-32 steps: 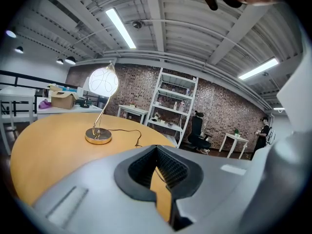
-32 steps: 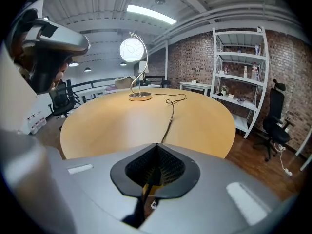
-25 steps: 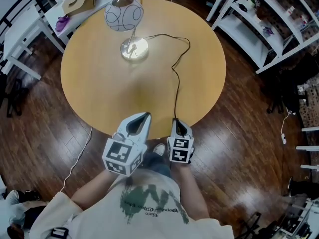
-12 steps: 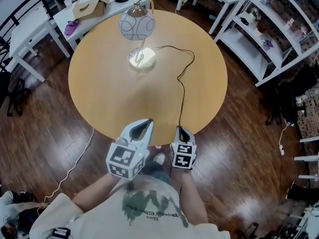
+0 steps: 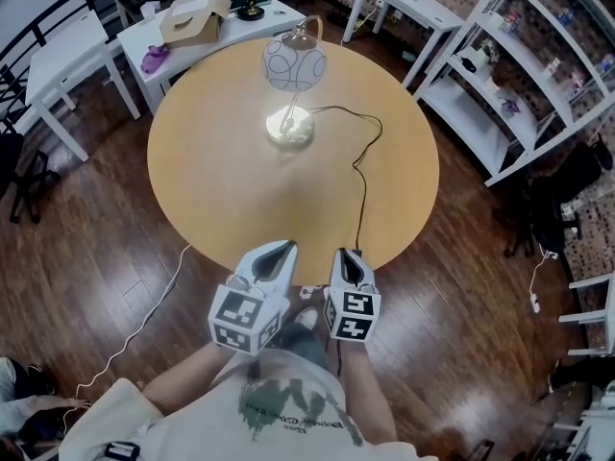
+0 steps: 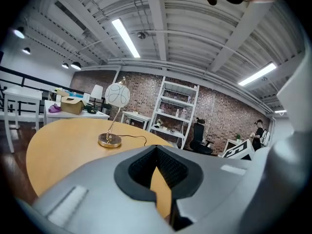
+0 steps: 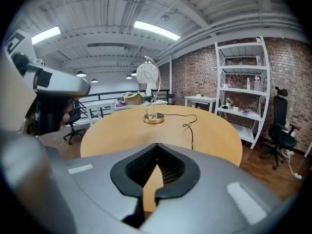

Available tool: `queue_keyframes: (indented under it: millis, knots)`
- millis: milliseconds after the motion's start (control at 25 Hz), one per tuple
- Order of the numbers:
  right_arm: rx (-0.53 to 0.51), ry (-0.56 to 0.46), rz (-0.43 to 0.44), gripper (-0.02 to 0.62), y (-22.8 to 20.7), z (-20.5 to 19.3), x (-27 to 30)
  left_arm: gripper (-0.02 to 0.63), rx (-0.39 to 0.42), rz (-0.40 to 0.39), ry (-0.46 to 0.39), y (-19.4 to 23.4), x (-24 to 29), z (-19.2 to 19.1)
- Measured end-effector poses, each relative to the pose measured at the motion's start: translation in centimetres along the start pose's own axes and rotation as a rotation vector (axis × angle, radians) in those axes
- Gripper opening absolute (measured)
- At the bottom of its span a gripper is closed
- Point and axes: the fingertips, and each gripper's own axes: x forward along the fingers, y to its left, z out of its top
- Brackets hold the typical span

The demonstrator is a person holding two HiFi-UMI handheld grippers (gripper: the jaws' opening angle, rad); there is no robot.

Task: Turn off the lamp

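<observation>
The round wooden table [image 5: 211,171] fills my view. The lamp [image 5: 293,65] stands far across it, straight ahead of my left gripper [image 5: 283,248] and right gripper [image 5: 348,254], both with jaws pressed together and empty. Its cord [image 5: 360,200] runs toward the right one.

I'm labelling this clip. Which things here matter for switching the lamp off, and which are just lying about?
For the job: lamp, cord, left gripper, right gripper.
Just lying about: cardboard box, white desk, shelves.
</observation>
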Motion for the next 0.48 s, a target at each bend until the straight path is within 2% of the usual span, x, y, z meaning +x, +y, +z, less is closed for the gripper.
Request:
queue_keyframes:
  millis: [160, 480]
  knots:
    - [0.019, -0.072, 0.021, 0.0, 2.2, 2.7, -2.1, -0.006, 0.021, 0.001, -0.021, 0.2, -1.4, 0.2]
    - [-0.01, -0.215, 0.106, 0.0, 6.8, 8.3, -7.0, -0.006, 0.011, -0.002, -0.055, -0.9, -3.7, 0.7]
